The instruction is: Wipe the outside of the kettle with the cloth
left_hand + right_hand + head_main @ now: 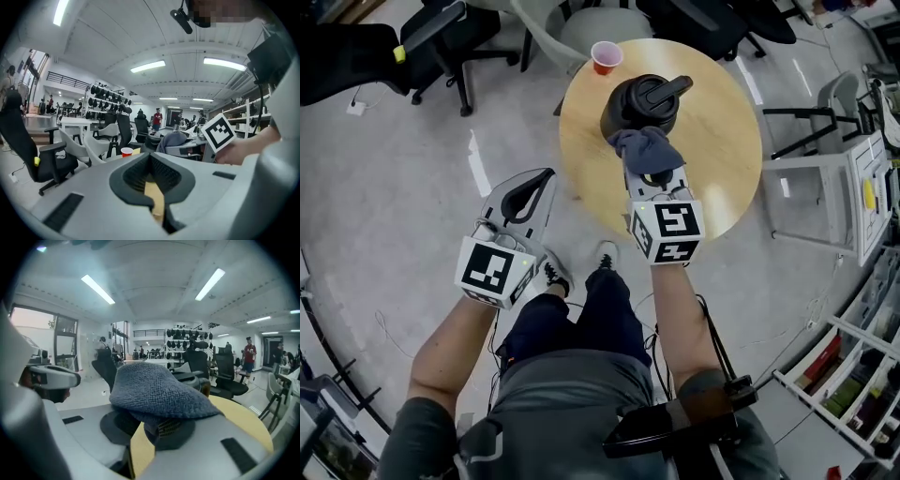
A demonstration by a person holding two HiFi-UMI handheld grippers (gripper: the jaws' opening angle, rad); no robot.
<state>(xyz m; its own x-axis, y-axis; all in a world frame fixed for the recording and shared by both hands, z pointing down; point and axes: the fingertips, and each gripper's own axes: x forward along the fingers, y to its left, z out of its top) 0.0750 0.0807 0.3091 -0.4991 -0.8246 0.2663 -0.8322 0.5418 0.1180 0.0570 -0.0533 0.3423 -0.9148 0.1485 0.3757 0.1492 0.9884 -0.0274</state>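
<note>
Head view, cloth (645, 145) clamped in right tongs (650, 167), kettle (639, 101) just beyond

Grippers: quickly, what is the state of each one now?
Left gripper: closed, holding nothing.
Right gripper: closed on the cloth.

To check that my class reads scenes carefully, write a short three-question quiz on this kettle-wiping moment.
1. What is the right gripper clamped on?
2. True or false: the left gripper has its jaws wide open.
3. The red cup stands: A) on the table, beyond the kettle; B) on the floor; C) on a chair.
Key: 1 the cloth; 2 false; 3 A.
</note>
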